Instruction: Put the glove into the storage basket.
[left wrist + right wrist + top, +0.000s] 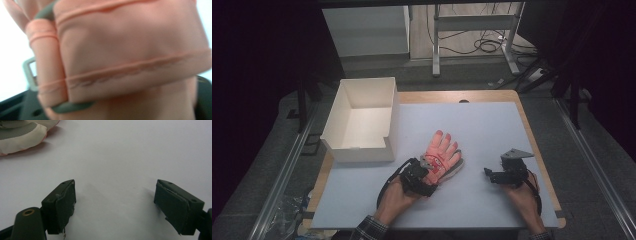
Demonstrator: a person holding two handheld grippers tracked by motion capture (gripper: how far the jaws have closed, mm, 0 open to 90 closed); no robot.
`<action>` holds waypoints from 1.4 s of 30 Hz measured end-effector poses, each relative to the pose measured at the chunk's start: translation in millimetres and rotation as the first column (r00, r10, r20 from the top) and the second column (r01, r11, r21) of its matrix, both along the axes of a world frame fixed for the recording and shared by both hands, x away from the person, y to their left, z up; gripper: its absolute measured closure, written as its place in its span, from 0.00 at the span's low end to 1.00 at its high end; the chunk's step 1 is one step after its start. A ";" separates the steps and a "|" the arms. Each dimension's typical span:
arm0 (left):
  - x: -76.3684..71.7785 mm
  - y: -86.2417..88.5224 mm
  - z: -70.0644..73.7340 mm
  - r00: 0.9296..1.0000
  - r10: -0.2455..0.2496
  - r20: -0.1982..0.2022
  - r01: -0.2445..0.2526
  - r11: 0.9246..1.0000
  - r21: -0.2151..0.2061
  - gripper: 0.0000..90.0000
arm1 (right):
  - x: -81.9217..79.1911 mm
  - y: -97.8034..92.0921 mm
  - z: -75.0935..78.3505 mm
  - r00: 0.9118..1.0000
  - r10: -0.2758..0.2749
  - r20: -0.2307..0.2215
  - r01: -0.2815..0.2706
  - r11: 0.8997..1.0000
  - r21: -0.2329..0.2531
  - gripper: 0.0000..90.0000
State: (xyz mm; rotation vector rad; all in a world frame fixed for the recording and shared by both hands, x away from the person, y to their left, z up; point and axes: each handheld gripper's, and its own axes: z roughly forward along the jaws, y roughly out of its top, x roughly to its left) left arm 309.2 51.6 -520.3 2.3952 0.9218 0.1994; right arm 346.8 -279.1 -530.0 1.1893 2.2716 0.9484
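Since the pink glove (442,152) lies mid-tabletop (492,130) with its fingers pointing far and its cuff right at the left tool (426,172), which looks clamped on it, the wide-open right tool (488,174) sits off to the glove's right, empty, and the white box (343,102) waits far-left.

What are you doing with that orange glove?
A person works at a table with a gripper in each hand. The left gripper is at the cuff of the glove, which lies flat with its fingertips pointing away; up close the glove sits right against it. The right gripper rests open on the table, holding nothing. A white box stands open at the left.
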 end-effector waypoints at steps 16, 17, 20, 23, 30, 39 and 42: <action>4.7 10.7 7.6 0.999 -0.021 -0.028 0.019 0.997 -0.069 0.50 | -0.1 0.0 -0.4 1.000 0.002 0.004 -0.002 1.000 -0.002 0.20; 5.1 10.8 8.4 0.999 -0.022 -0.029 0.020 0.997 -0.072 0.50 | -0.1 0.0 -0.4 1.000 0.002 0.005 -0.002 1.000 -0.003 0.20; 6.5 10.9 11.7 0.999 -0.020 -0.027 0.018 0.997 -0.081 0.50 | -0.1 0.0 -0.5 1.000 0.002 0.005 -0.002 1.000 -0.003 0.20; 8.1 9.7 16.6 1.000 -0.016 -0.025 0.014 0.997 -0.078 0.50 | -0.1 0.0 -0.6 1.000 0.002 0.006 -0.002 1.000 -0.003 0.20; 14.7 8.1 28.0 1.000 -0.002 0.001 0.002 0.998 -0.068 0.50 | -0.3 0.2 -0.7 1.000 0.002 0.007 -0.002 1.000 -0.004 0.20; 26.7 10.2 43.5 1.000 0.013 0.020 -0.011 0.997 -0.073 0.50 | -0.5 0.3 -0.8 1.000 0.001 0.010 -0.001 1.000 -0.007 0.20; 29.9 11.0 49.9 0.999 0.017 0.029 -0.015 0.997 -0.079 0.50 | -0.6 0.4 -0.8 1.000 0.001 0.010 -0.001 1.000 -0.008 0.20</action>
